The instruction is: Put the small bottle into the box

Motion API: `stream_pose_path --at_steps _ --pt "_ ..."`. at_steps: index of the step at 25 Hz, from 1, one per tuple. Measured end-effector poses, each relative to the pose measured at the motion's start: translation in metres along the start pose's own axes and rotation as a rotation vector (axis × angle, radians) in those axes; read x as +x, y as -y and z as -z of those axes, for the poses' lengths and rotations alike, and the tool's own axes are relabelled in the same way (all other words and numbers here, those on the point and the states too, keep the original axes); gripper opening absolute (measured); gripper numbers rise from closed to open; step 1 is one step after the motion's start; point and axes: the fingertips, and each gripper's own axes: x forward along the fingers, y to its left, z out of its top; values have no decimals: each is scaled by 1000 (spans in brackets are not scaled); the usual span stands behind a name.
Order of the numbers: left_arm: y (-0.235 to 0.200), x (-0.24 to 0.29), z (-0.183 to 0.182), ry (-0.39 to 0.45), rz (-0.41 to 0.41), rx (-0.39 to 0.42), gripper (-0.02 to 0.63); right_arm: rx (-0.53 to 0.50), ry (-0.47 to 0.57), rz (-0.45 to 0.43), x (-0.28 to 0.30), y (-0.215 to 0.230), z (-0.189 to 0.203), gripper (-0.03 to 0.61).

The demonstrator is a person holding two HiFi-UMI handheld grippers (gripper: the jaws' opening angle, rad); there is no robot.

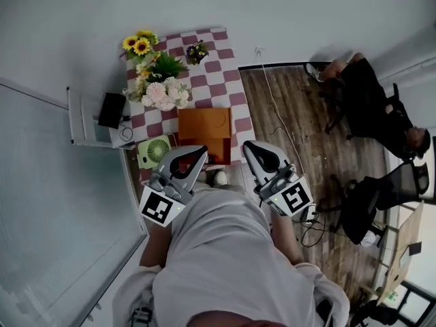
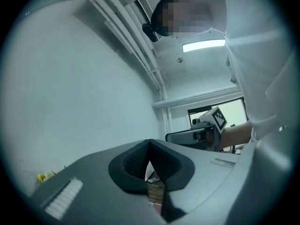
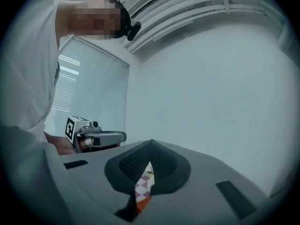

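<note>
The grey left gripper (image 1: 196,154) and grey right gripper (image 1: 252,148) hover at waist height, jaws pressed together and empty, apparently idle. A brown cardboard box (image 1: 204,131) sits on the pink-checkered table (image 1: 225,60). A small pale object (image 1: 219,178) just beside the box may be the small bottle.

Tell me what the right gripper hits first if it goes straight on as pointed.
Probably the orange box on the checkered tablecloth. The right gripper, jaws together, aims toward it in the head view, and its own view shows orange low in the slit. Depth is unclear.
</note>
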Motion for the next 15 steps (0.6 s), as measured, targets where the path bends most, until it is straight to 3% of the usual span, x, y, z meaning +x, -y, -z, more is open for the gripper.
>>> stream_pose_path --at_steps 5,15 --pt "-7 -6 -19 115 -38 -122 -3 -36 -1 -45 5 -6 -3 0" --pt "-8 -18 -28 104 -113 -57 -2 -44 47 -103 13 -21 -11 0"
